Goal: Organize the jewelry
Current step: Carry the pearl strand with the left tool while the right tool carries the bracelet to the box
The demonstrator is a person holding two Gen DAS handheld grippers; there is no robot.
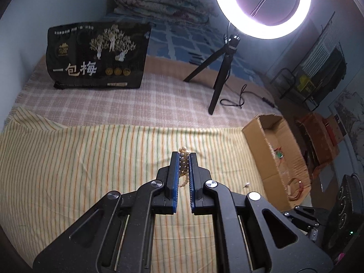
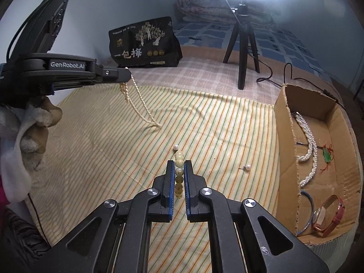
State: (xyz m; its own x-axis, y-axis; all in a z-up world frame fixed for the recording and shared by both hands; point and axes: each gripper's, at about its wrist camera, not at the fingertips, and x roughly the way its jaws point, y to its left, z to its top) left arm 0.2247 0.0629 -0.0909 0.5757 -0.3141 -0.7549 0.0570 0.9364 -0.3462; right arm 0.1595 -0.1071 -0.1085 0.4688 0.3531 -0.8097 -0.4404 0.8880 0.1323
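In the left wrist view my left gripper (image 1: 183,157) is shut on a cream pearl necklace (image 1: 183,170) bunched between its blue pads. Seen from the right wrist view, the left gripper (image 2: 127,72) is held in a gloved hand, and the necklace (image 2: 141,104) hangs from it as a twisted strand whose end touches the striped cloth (image 2: 102,136). My right gripper (image 2: 179,162) is shut on a bracelet of large yellow-green beads (image 2: 179,157), lifted above the cloth. Two loose pearl studs (image 2: 246,167) (image 2: 175,147) lie on the cloth.
An open cardboard box (image 2: 284,125) at the right holds a white pearl necklace (image 2: 309,150), a green pendant (image 2: 327,153), a blue bangle (image 2: 310,204) and a red-strapped watch (image 2: 327,216). Behind stand a ring light tripod (image 2: 242,45) with its cable and a black snack bag (image 2: 145,43).
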